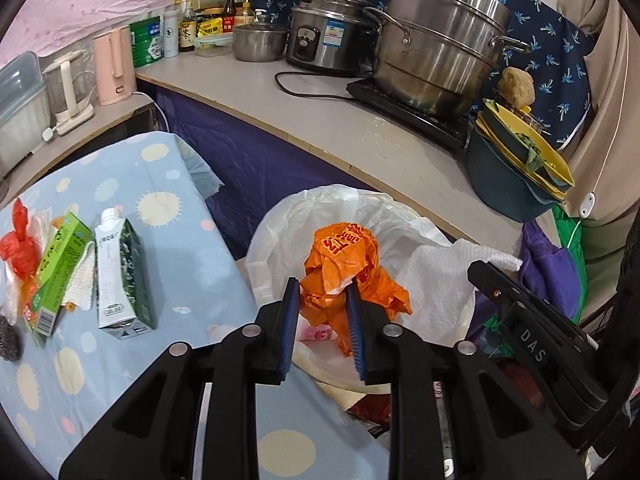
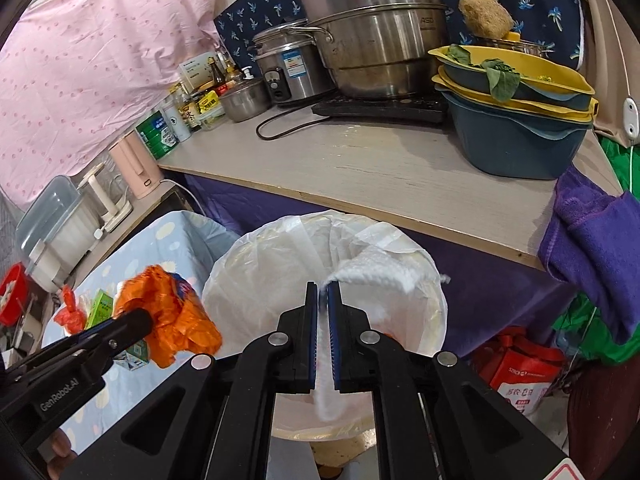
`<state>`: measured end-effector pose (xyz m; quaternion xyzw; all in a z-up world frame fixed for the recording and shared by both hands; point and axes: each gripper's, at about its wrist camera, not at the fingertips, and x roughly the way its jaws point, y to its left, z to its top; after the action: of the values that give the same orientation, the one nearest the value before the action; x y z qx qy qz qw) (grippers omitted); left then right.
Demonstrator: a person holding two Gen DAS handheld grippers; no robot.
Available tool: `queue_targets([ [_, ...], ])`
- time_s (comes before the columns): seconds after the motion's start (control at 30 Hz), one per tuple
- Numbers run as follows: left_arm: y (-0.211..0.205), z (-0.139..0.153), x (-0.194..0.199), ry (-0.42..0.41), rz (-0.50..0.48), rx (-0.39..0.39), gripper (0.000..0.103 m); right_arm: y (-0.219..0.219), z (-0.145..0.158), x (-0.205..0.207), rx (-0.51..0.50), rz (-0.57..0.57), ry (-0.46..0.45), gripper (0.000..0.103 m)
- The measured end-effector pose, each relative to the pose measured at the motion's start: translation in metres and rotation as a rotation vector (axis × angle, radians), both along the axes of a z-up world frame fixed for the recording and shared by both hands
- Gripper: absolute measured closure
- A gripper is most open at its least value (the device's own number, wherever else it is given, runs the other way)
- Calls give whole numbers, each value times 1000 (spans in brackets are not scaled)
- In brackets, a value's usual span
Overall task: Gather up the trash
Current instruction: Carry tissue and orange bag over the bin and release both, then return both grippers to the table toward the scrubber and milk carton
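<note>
Left wrist view: an orange plastic bag point(image 1: 352, 272) is squeezed between the jaws of the left gripper point(image 1: 322, 300), right over the trash bin point(image 1: 280, 224) lined with a white bag. At 3 o'clock, a white paper towel point(image 1: 440, 276) is pinched tight by the right gripper point(image 2: 323, 296) above the same bin. Both pieces are judged ready to be dropped. More trash is left at 9 o'clock on the spotted tablecloth point(image 1: 192, 280): a milk carton point(image 1: 122, 276), a green box point(image 1: 60, 268) and a red bag point(image 1: 18, 240). The counter edge point(image 2: 360, 208) is close at 12 o'clock, so room is tight.
</note>
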<state>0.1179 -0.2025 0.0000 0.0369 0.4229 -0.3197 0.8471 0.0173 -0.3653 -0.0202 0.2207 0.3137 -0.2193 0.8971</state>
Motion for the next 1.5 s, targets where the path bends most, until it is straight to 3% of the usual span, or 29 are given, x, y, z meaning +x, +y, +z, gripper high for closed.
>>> queue_targets([
  [0.13,-2,0,-2,-20,7,-9,62,-2,3,-5,-6,-14,-17,76],
  [0.33,0,4,-1,-30,31,-13,46,1,9,-4,-22,-12,-29,65],
  [0.67,22,14,-3,-78,84,-1,44,16,19,-3,-24,21,-57,59],
  [1.27,122,17,4,-105,287,55,44,99,17,32,-43,198,-20,45],
  [1.4,147,14,5,-122,338,91,32,124,13,45,-45,250,-4,43],
  [1.5,168,11,9,-118,381,105,32,142,9,57,-42,289,8,41],
])
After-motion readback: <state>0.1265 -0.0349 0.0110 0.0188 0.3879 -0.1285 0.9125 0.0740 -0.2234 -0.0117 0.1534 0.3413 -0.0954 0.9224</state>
